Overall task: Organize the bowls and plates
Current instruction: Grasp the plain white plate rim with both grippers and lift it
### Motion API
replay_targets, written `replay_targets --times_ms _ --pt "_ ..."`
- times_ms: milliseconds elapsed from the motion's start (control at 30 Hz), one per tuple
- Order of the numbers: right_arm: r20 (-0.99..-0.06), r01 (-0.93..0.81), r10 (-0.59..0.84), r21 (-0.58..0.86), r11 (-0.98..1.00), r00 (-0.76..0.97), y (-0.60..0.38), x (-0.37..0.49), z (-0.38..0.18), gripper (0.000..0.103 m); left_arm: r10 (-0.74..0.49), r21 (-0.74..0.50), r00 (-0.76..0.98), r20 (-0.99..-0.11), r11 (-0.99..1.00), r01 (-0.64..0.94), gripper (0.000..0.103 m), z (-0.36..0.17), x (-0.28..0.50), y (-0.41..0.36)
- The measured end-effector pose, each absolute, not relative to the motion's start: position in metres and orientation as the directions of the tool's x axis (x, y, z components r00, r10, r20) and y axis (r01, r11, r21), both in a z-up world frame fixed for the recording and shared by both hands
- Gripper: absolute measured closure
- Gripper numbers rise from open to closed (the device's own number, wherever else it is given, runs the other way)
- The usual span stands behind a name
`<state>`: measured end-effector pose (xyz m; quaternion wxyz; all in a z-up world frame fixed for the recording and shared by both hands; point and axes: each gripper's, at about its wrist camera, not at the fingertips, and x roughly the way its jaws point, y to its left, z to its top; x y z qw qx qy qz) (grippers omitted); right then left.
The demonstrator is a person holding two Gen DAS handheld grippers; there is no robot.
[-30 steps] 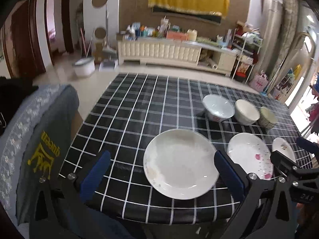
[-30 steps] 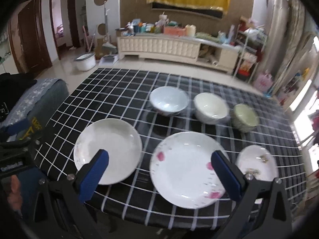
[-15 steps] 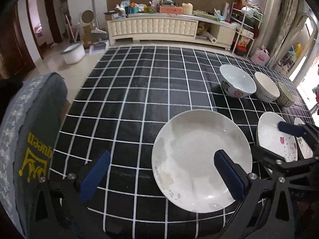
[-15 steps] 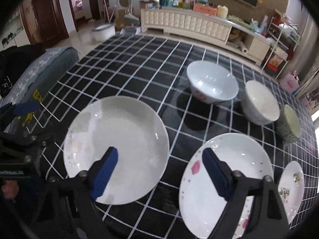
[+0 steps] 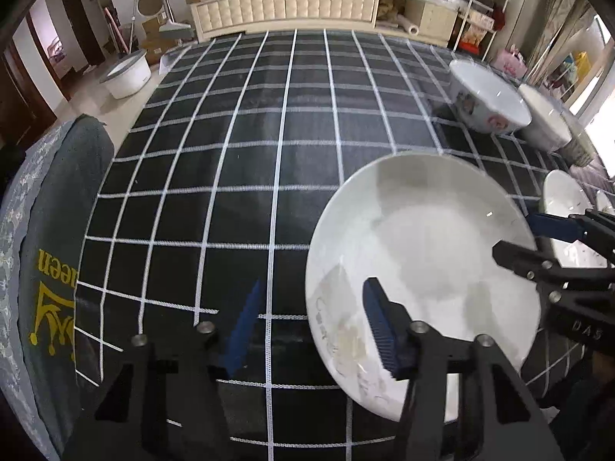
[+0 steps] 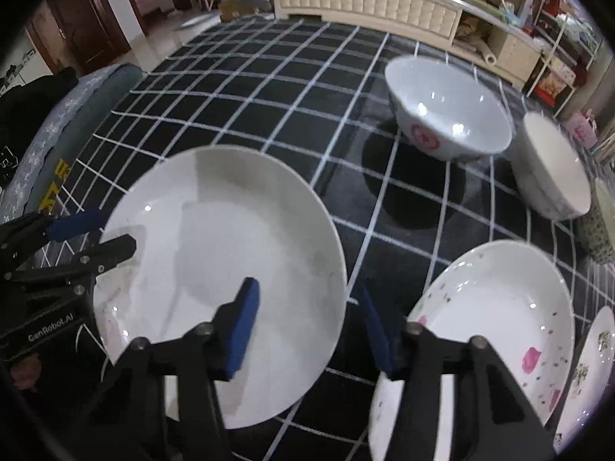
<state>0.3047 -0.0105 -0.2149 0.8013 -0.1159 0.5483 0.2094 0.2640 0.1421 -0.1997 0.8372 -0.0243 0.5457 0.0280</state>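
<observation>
Near the front table edge sits the plain plate (image 5: 419,276), both claws on it from opposite sides. Left gripper (image 5: 311,326) straddles the plate's 9 o'clock rim: one pad outside over the cloth (image 5: 238,176), the other pad over the plate's inside. Its jaws have just been closing to about half width, with the rim between them; pad contact not clear. Right gripper (image 6: 307,326) straddles the 3 o'clock rim the same way, left pad over the plate, right pad over the gap toward the floral plate (image 6: 496,326); jaws also just been closing, half wide, rim between, no firm pinch seen. Plate is round, so no long axis. Both claws equally near. Bowls (image 6: 446,107) lie at 1 o'clock, well apart. Likely next: two-sided pinch and lift
</observation>
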Motion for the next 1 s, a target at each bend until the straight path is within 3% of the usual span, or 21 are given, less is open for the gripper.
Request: replay_targets --times_ms 100,267,400,600,1000 --pt "-0.934 -0.445 0.202 0.054 0.894 0.294 -0.014 0.306 -0.221 0.065 -0.002 -0.032 0.377 -0.926 0.997 -0.073 0.058 -0.212 0.265 0.146" --pt "-0.938 -0.413 0.221 0.095 0.906 0.268 -0.018 0.309 -0.225 0.066 -0.028 -0.054 0.378 -0.925 0.997 -0.058 0.060 -0.216 0.267 0.147" --pt "-0.938 -0.404 0.226 0.106 0.909 0.264 -0.019 0.310 -0.225 0.067 -0.069 -0.088 0.371 -0.926 0.996 -0.034 0.077 -0.216 0.268 0.145" --pt "-0.930 -0.344 0.258 0.160 0.925 0.261 -0.029 0.313 -0.225 0.078 -0.054 -0.070 0.373 -0.926 0.997 -0.028 0.080 -0.215 0.266 0.142" --pt "-0.923 -0.319 0.294 0.209 0.925 0.247 -0.026 0.311 -0.211 0.079 -0.017 -0.039 0.382 -0.924 0.998 -0.050 0.081 -0.201 0.262 0.148"
